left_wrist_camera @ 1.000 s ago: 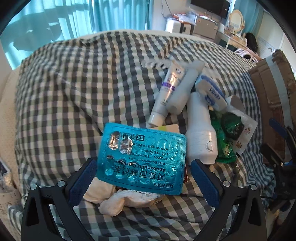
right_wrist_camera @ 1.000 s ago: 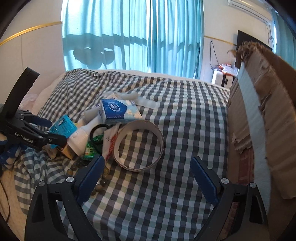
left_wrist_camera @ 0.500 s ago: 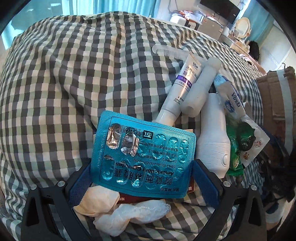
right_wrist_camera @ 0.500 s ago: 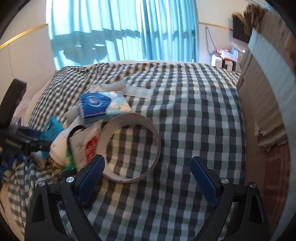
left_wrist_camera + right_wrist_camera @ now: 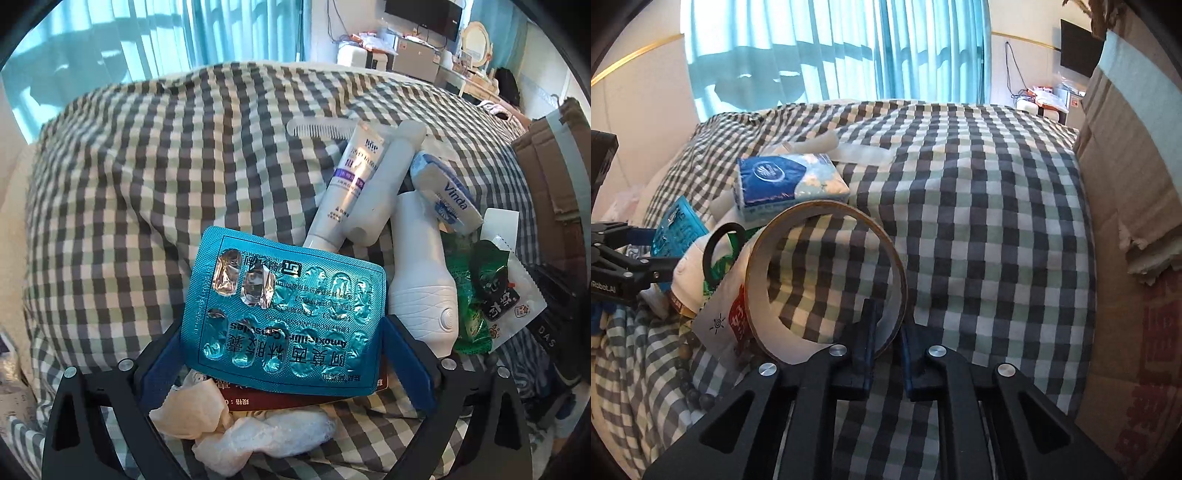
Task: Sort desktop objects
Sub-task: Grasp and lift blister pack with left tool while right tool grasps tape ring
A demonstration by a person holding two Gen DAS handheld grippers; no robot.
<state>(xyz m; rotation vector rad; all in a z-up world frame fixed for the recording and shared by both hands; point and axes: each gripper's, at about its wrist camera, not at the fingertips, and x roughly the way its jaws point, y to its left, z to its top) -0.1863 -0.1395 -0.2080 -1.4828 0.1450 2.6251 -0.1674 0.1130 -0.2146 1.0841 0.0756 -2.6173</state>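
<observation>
The right gripper (image 5: 886,341) is closing on the near rim of the tape ring (image 5: 827,280); its blue pads (image 5: 866,345) sit one inside the rim and one outside, pressing the thin wall between them, and the ring stands tilted on the checked cloth (image 5: 979,221) with its far rim up toward 12 o'clock; at the ring's 11 o'clock lies a blue tissue pack (image 5: 788,186), touching or just behind the rim; at its 9 o'clock a white sachet (image 5: 726,317) leans against it, with a black band (image 5: 722,247) and a green wrapper just beyond; a string of beads (image 5: 689,373) lies on the cloth at 7 o'clock; a cardboard box (image 5: 1134,206) rises along the 3 o'clock side.

The left gripper (image 5: 282,363) stands wide; the teal blister sheet (image 5: 284,314) fills the gap between its blue pads (image 5: 406,365), and I cannot tell whether they press its edges; the sheet rests on a dark red carton (image 5: 306,397) with crumpled tissue (image 5: 236,432) at its 6 o'clock; at its 1 o'clock lie a cream tube (image 5: 345,188) and a white bottle (image 5: 384,184) side by side, touching; a white device (image 5: 421,280) lies at 3 o'clock, just beside the sheet; a comb (image 5: 317,129) lies past the tube's far end at 12 o'clock.
</observation>
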